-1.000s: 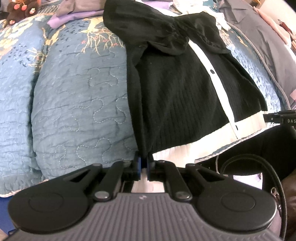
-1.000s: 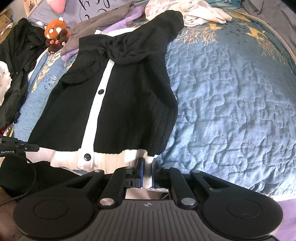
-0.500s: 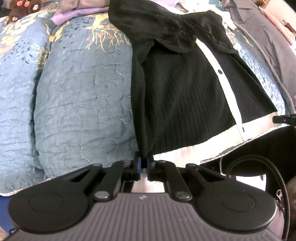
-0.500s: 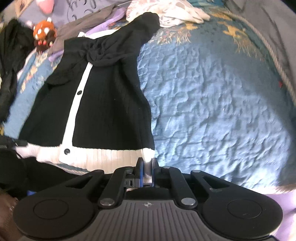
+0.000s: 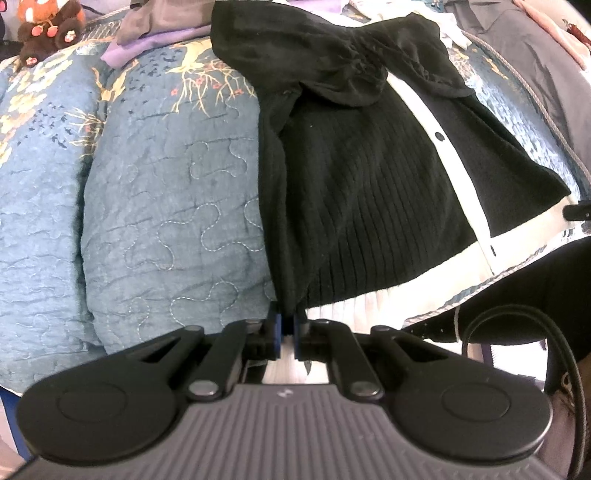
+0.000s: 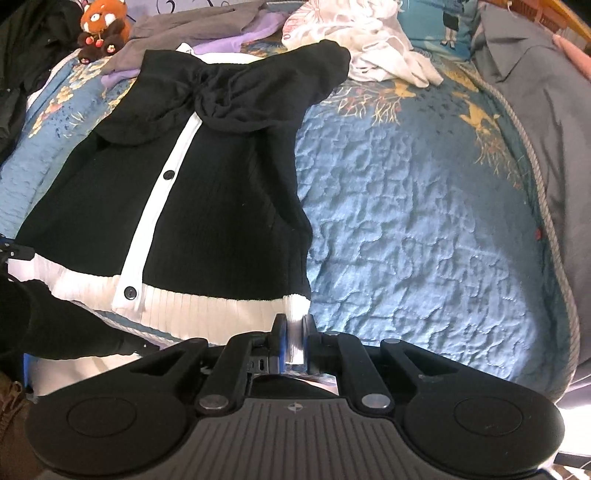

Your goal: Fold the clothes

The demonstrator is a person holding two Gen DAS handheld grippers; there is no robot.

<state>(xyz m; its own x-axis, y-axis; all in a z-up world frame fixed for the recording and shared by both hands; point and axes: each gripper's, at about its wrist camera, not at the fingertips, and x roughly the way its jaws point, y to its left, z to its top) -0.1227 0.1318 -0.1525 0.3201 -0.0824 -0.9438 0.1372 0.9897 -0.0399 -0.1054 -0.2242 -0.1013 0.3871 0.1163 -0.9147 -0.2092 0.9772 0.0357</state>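
A black ribbed cardigan (image 5: 369,192) with a white button band and white hem lies face up on a blue quilted bedspread (image 5: 166,206), sleeves folded across its chest. My left gripper (image 5: 287,325) is shut on the cardigan's near left bottom corner. In the right wrist view the same cardigan (image 6: 221,192) spreads to the left, and my right gripper (image 6: 293,332) is shut on the white hem at its right bottom corner. The hem hangs slightly over the bed's near edge.
A plush toy (image 6: 103,29), grey and purple garments (image 6: 207,33) and a white garment (image 6: 376,55) lie at the far side of the bed. A grey shirt (image 6: 535,92) covers the right side. Bare quilt (image 6: 424,221) stretches right of the cardigan.
Both grippers have kept their hold on the hem corners while the views shifted: the cardigan now looks drawn nearer and straighter, and the right view has tilted back up toward the far garments.
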